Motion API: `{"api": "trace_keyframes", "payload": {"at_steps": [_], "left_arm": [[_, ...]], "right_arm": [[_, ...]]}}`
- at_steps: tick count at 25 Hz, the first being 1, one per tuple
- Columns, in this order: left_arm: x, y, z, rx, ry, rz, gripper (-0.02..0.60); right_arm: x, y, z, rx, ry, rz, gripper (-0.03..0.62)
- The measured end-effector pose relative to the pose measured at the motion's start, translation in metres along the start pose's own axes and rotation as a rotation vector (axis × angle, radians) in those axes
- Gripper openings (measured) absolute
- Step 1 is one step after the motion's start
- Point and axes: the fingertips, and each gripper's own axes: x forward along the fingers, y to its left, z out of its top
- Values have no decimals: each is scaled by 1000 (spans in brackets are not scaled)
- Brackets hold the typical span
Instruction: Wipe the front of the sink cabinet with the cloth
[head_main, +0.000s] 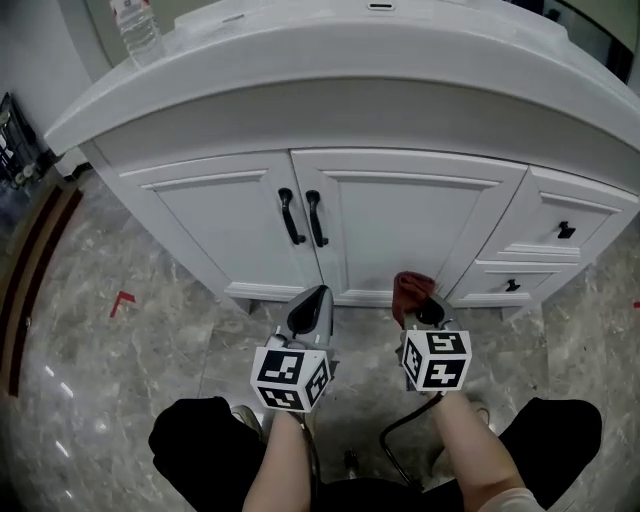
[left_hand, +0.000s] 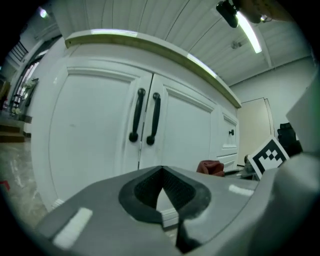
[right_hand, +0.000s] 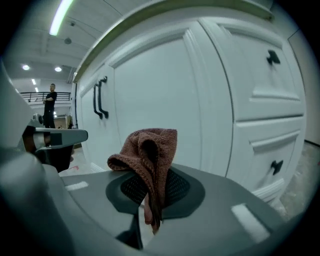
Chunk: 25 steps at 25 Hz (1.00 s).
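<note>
A white sink cabinet (head_main: 400, 215) with two doors and black handles (head_main: 302, 217) fills the head view. My right gripper (head_main: 420, 305) is shut on a reddish-brown cloth (head_main: 410, 291), which sits just in front of the right door's bottom edge. In the right gripper view the cloth (right_hand: 149, 150) bunches up above the closed jaws of the right gripper (right_hand: 150, 207), a little short of the door. My left gripper (head_main: 310, 308) is shut and empty, low before the cabinet's base. Its closed jaws on the left gripper (left_hand: 162, 187) point at the door handles (left_hand: 145, 117).
Drawers with black knobs (head_main: 565, 231) stand right of the doors. A plastic bottle (head_main: 138, 30) sits on the countertop's left end. The floor is grey marble tile (head_main: 110, 370), with a red mark (head_main: 121, 300) at the left. The person's knees (head_main: 205, 440) are below the grippers.
</note>
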Motion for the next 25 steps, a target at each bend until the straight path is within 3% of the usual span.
{"api": "trace_keyframes", "payload": {"at_steps": [6,10,15,21,25], "left_arm": [[-64,-5,79,96,-188,7,1],[-114,-7,119,108,-280,14,1],[-170,-6,116,149,-262,23,1],[-221,-10,106,113,-267,4,1],[-248,-14,89,139,-242,-28,1]], "right_arm": [[-63,55,86,-137,-256,-10,80],[-101,87,100,-176,-320,-13,80],[-141,113,94,-139,-331,-29,80],[-183,146,76,-116,-337,-52,80],[-205,165,67,-109,-348,-75,80]]}}
